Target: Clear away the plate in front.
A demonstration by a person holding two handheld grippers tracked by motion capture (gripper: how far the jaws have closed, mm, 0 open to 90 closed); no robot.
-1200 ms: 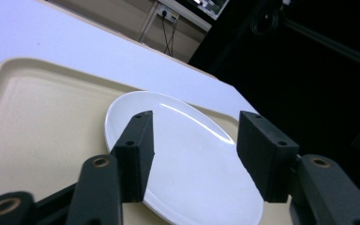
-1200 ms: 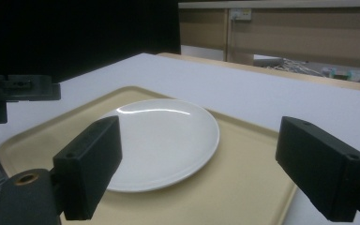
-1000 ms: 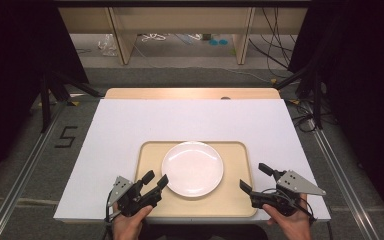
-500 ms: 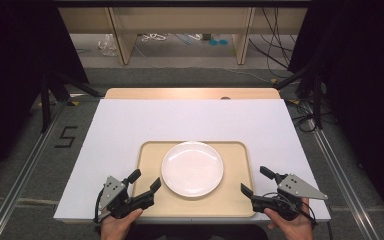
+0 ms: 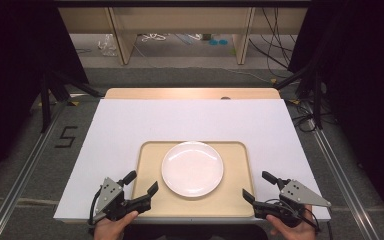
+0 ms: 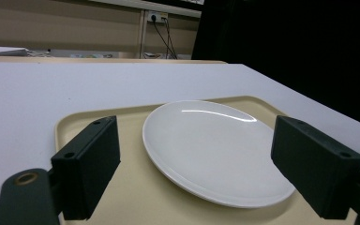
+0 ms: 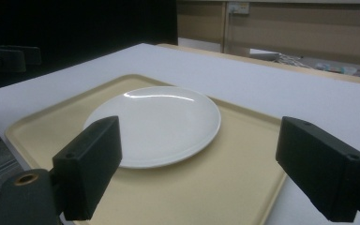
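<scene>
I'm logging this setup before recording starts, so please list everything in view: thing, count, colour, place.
Round white ceramic plate: one, white, lying at the middle of the tray.
Rectangular beige plastic tray: one, beige, on the near middle of the white sheet.
White table covering sheet: one, white, over most of the table.
Light wooden tabletop: one, tan, showing as a strip along the far edge.
Left gripper: one, black, open, at the tray's near left corner.
Right gripper: one, black, open, at the tray's near right corner.
Hands: two, at the bottom edge.
</scene>
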